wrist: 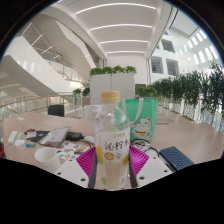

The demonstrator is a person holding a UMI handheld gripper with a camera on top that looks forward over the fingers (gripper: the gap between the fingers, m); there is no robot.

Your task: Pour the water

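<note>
A clear plastic bottle (112,140) with a yellow cap and a yellow lemon label stands upright between my fingers. My gripper (112,165) is shut on the bottle: both magenta pads (88,163) press against its sides near the lower half. A white cup (45,155) sits on the table to the left, beyond the fingers. The bottle's base is hidden below the fingers.
A white table (170,135) carries a teal bag (146,110) behind the bottle, a dark tablet-like item (176,157) at the right, and clutter of small items (55,135) at the left. Planters with green plants (112,80) stand beyond.
</note>
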